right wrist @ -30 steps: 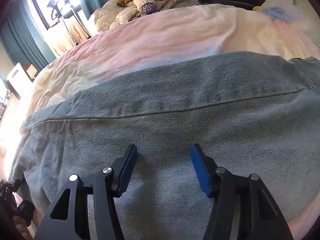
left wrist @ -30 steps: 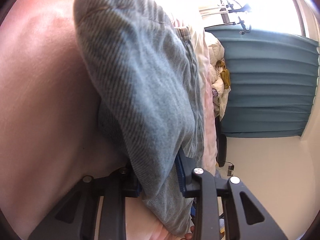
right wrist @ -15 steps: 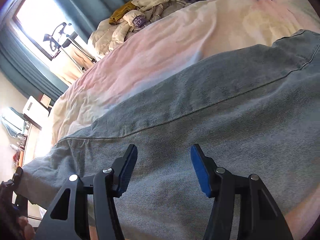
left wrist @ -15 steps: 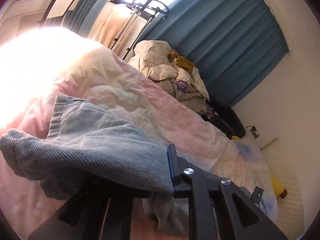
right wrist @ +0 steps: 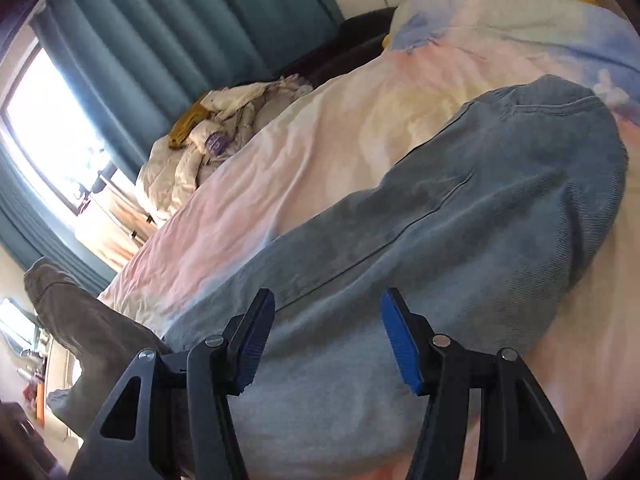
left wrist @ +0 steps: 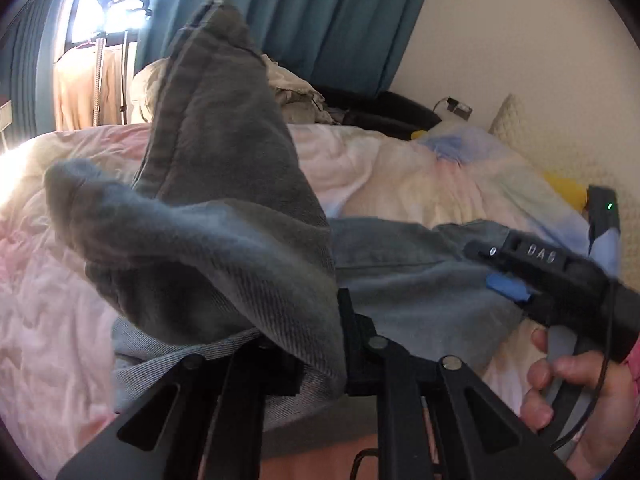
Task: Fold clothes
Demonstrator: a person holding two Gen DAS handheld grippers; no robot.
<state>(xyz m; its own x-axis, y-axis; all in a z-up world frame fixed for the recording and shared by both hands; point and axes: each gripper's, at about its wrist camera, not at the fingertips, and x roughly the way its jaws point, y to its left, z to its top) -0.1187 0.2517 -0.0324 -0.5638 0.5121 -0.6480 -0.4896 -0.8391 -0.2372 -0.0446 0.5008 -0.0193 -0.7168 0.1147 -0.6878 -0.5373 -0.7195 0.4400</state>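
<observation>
A pair of blue jeans (right wrist: 460, 216) lies across the pastel bed cover (right wrist: 280, 184). My left gripper (left wrist: 316, 344) is shut on one end of the jeans (left wrist: 224, 216) and holds it lifted, the cloth draping over and hiding its fingers. That raised end also shows at the left of the right wrist view (right wrist: 92, 320). My right gripper (right wrist: 326, 344) is open just above the flat part of the jeans, nothing between its blue pads (right wrist: 400, 344). It shows in the left wrist view (left wrist: 536, 276), held by a hand (left wrist: 576, 392).
A heap of crumpled clothes (right wrist: 224, 132) lies at the far end of the bed. Teal curtains (right wrist: 168, 36) and a bright window (right wrist: 44, 120) stand behind. A yellow object (left wrist: 568, 192) and a cream pillow (left wrist: 560, 152) are near the wall. A clothes rack (left wrist: 100, 80) stands by the window.
My left gripper has swung the held end of the jeans up and over toward the right. My right gripper stayed open above the flat denim while its view tilted.
</observation>
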